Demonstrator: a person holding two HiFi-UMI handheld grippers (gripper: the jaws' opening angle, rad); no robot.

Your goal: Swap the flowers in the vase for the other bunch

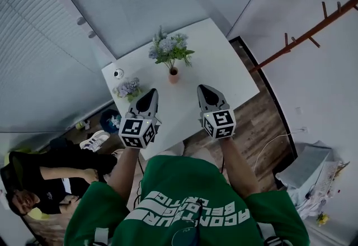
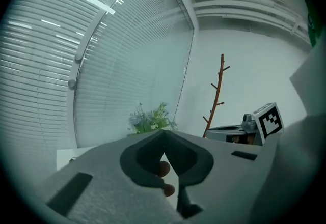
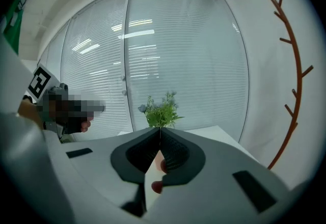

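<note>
Both pairs of fingers are pressed together with nothing between them, on the left gripper (image 1: 152,93) and the right gripper (image 1: 202,89), at the white tabletop's (image 1: 224,60) near edge. Best open one to steady the small terracotta vase (image 1: 174,76) while the other pinches the stems low. The vase holds pale blue flowers with green leaves (image 1: 169,49); the lilac bunch (image 1: 128,88) lies flat towards the tabletop's left edge.

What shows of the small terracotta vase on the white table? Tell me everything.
The small terracotta vase stands upright near the middle of the white table. It looks like matte clay, short and rounded. It holds a bunch of pale blue flowers with green leaves, spreading wider than the vase. Nothing else touches it.
</note>
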